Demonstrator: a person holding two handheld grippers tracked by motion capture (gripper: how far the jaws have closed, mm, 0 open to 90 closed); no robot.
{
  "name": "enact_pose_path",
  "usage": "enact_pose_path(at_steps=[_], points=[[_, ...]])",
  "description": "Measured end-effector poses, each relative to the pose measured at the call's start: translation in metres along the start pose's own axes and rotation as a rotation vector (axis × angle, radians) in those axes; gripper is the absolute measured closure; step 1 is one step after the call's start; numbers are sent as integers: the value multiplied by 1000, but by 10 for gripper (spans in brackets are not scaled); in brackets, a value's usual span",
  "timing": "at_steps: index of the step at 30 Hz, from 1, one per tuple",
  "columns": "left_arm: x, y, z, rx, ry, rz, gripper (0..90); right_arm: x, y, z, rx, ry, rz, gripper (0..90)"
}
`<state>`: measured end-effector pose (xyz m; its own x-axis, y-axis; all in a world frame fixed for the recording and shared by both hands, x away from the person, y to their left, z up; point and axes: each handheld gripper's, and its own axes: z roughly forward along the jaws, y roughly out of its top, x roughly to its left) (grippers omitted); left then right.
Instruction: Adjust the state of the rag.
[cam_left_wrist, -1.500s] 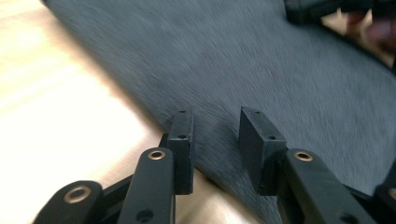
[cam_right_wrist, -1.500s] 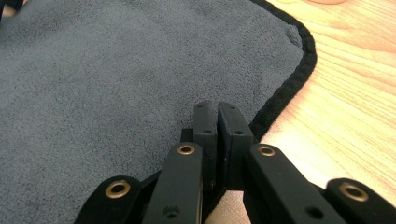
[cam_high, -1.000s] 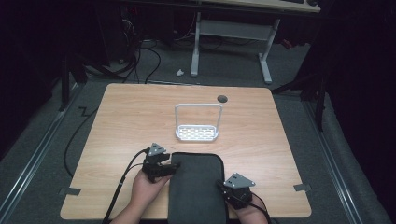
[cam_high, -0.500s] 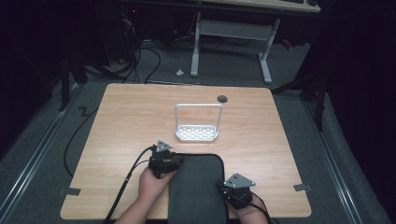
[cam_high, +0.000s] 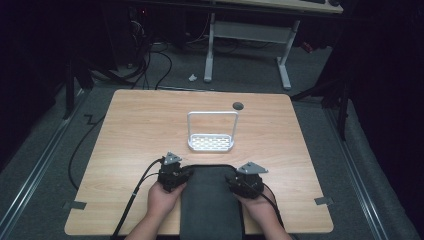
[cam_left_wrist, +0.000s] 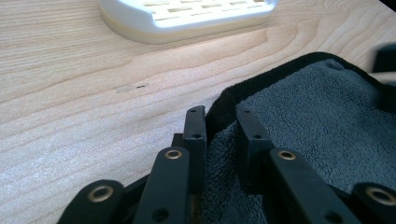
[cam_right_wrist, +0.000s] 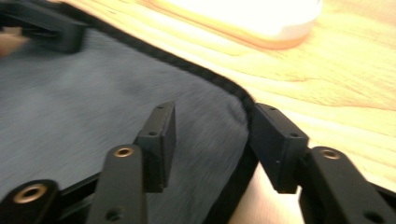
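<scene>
Wooden table (cam_high: 135, 150) in a dark room. A dark grey towel (cam_high: 210, 200) lies at the table's near edge, between both hands, below the white rack (cam_high: 211, 132). Left gripper (cam_left_wrist: 221, 122): jaws nearly together, clamped on the towel's far left corner. Right gripper (cam_right_wrist: 210, 123): jaws apart, straddling the towel's far right corner.

Your towel (cam_high: 210, 205): dark grey terry cloth, black bound hem, rounded far corners. Lies flat at table's near edge, about mid-width, long axis running toward far edge. Near end hangs past table edge. Far left corner's hem sits between your left gripper's jaws; far right corner's hem between right gripper's.
</scene>
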<state>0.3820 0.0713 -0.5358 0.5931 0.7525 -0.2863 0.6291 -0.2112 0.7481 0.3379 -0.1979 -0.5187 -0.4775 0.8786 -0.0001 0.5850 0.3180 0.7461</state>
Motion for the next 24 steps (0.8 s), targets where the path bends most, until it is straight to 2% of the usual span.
enact_pose_path(at_steps=[2, 3, 6, 10, 13, 16, 20, 24], points=[[0, 0, 0, 0, 0, 1, 762, -4, 2, 11, 25, -15, -4, 451], [0, 0, 0, 1, -1, 0, 762, -5, 2, 13, 35, -1, 8, 432], [1, 0, 0, -1, -8, -7, 761, -4, 1, 14, 45, 11, 1, 416], [1, 0, -1, -2, -8, -10, 758, -3, -1, 14, 50, 17, 10, 439], [3, 0, -2, -6, -13, -23, 747, -1, -2, 13, 43, 21, 10, 490], [3, -1, -3, -13, -13, -31, 742, 3, -3, 12, 36, 37, 13, 631], [3, 0, -4, -5, -8, -31, 727, 5, -3, 11, 35, 57, 29, 727], [3, -1, -7, 11, -1, -65, 629, 6, -2, 11, 40, 66, 23, 770]])
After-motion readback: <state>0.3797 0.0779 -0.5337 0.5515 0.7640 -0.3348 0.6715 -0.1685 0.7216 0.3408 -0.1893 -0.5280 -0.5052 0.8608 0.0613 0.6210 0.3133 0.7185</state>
